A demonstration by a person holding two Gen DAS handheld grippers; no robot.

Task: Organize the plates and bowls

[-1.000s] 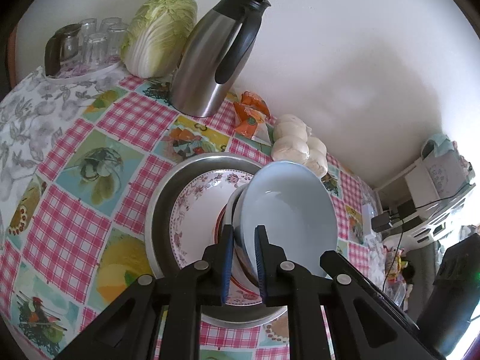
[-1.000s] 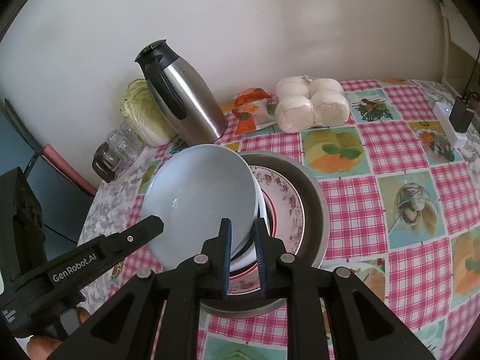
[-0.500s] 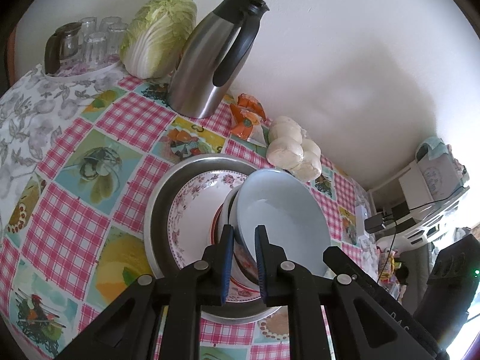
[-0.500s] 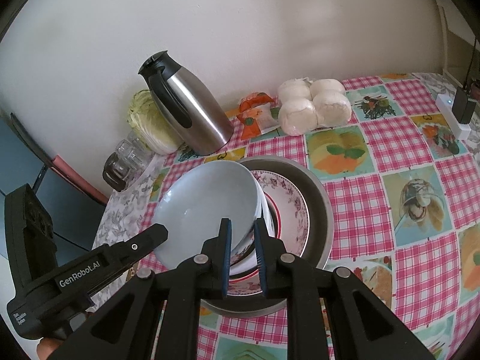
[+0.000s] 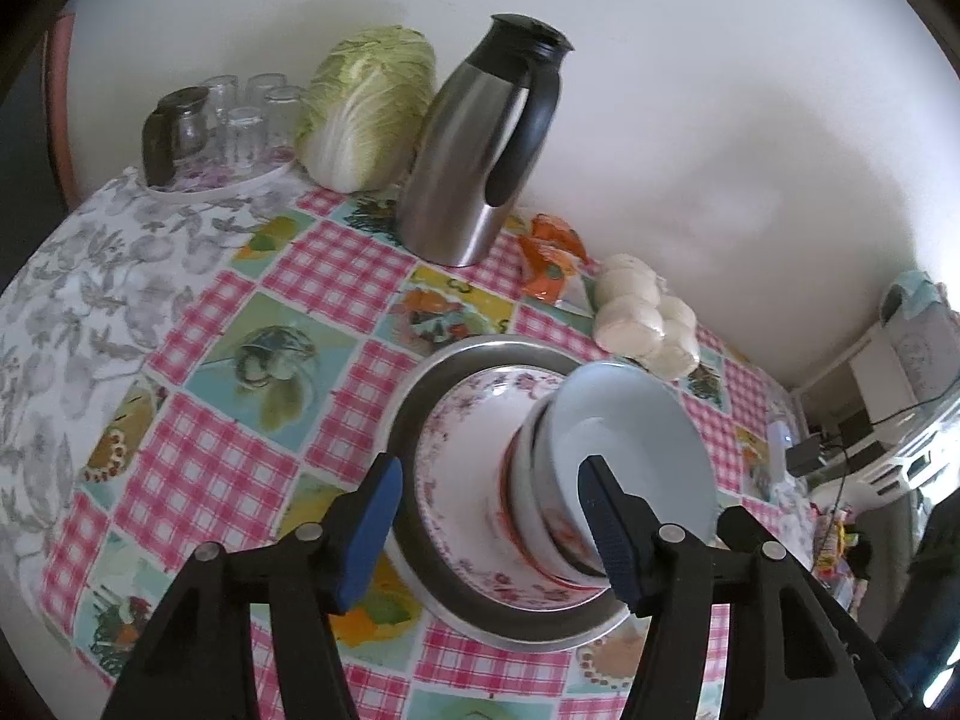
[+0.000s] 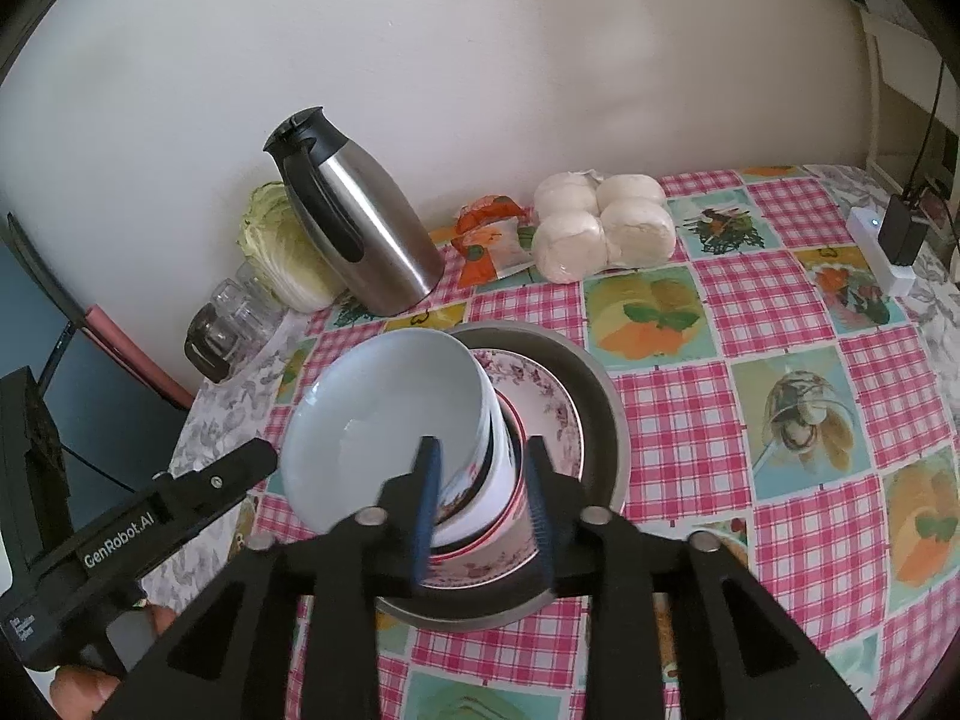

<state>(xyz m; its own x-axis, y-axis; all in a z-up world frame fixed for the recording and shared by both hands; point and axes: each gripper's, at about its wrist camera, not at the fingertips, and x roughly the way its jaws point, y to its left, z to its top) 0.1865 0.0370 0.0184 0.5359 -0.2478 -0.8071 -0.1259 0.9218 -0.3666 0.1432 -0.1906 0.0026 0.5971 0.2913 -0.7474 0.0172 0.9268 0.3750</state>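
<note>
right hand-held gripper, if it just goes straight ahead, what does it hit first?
Most likely the stack of bowls: the right hand-held gripper stands open with the stack's side between its fingers. Depth is unclear, but nothing sits nearer.

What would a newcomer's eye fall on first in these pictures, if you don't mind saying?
First the stack in mid-table: a pale blue bowl atop nested bowls, on a floral plate in a metal pan. Both grippers, left and right, stand open around it. Behind, by the wall, stand a steel jug and a cabbage.
</note>
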